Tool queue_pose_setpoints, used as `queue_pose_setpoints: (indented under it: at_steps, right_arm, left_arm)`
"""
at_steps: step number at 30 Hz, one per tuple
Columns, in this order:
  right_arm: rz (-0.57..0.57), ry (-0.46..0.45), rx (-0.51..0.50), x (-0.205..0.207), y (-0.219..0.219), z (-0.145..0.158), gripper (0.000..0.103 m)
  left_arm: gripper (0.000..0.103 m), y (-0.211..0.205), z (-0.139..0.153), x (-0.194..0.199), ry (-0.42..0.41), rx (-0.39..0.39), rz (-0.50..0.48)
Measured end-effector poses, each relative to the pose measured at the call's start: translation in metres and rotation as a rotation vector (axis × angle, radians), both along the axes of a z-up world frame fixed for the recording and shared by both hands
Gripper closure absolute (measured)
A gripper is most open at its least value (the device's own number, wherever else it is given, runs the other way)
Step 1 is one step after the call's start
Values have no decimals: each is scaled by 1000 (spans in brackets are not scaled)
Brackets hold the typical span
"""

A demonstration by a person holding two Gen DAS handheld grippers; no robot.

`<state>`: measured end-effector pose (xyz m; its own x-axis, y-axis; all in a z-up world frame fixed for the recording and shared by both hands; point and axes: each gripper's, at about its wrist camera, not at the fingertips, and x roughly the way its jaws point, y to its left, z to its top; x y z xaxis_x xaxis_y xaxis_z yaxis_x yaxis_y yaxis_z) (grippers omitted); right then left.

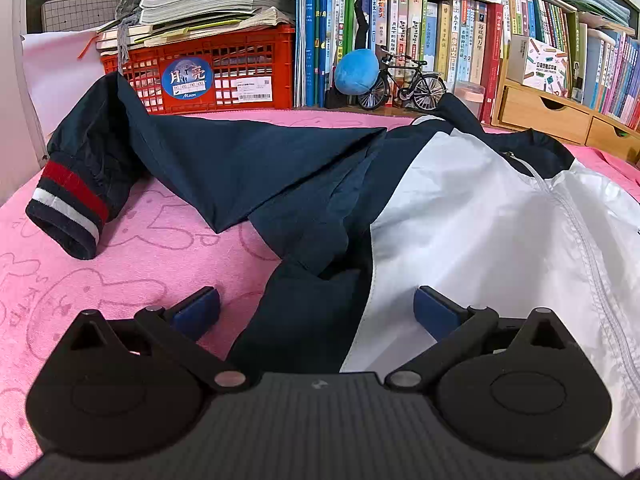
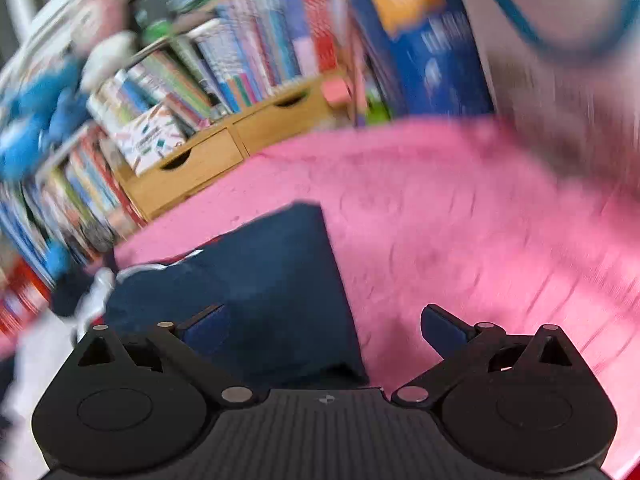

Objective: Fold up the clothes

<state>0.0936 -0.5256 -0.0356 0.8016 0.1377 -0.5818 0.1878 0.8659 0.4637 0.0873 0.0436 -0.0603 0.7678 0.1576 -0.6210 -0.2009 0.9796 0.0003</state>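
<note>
1. Folding has only just begun: one jacket (image 1: 460,200), dark blue and white, lies spread out on the pink cloth (image 1: 140,248) that covers the bench.
2. One dark blue sleeve (image 1: 224,168) lies out to the side, and its striped cuff (image 1: 68,212) rests on the pink cloth.
3. The zipper (image 1: 588,248) runs down the white front, so the jacket lies face up.
4. The left tool (image 1: 316,312) is spread wide with nothing in it. It hovers over the jacket's lower edge.
5. The right tool (image 2: 320,328) is spread wide too and grips nothing. A dark blue part of the jacket (image 2: 276,280) lies under it, by its left finger. This view is very blurry.
6. Left to do, I think: fold both sleeves in, then fold the body over.
7. Counting: one jacket, two tools, one red crate (image 1: 208,76), one toy bicycle (image 1: 404,84), one blue plush ball (image 1: 356,70), and many books (image 1: 440,28).
</note>
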Motion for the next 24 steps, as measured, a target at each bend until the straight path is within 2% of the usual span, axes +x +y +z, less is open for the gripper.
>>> queue_pose_setpoints:
  at_steps: [1,2,3,4,6,9,10,13,16,18,21,22,23,24]
  right_arm:
    - [-2,-6,26,3,2,-3,7]
    - [-4,-11,52,6,4,-6,53]
    - [-6,2,71,10,7,-8,87]
    - [-16,36,63,16,12,-7,97]
    - [-69,38,-45,21,24,4,98]
    - [-197,-52,-473,17,47,43,99]
    - [-224,-75,-582,18,49,53,99]
    - [-284,-93,-724,31,37,66,99]
    - [-337,-68,-917,47,34,55,99]
    - [-321,8,-925,60,32,34,98]
    - [-264,170,-863,69,26,-5,94]
    - [-259,213,-827,66,23,-13,87]
    - [-273,219,-786,58,20,-15,73]
    - [-293,201,-760,48,19,-11,55]
  left_arm:
    - [0,0,0,0,0,0,0]
    - [0,0,0,0,0,1,0]
    - [0,0,0,0,0,1,0]
    - [0,0,0,0,0,1,0]
    - [0,0,0,0,0,1,0]
    - [0,0,0,0,0,1,-1]
    - [0,0,0,0,0,0,-6]
    - [0,-1,0,0,-1,0,-20]
    - [0,-1,0,0,-2,0,-28]
    - [0,0,0,0,-2,-1,-27]
    - [0,0,0,0,-2,-2,-27]
    - [0,0,0,0,-2,-3,-28]
    - [0,0,0,0,-3,-4,-27]
    - [0,1,0,-1,-5,-5,-27]
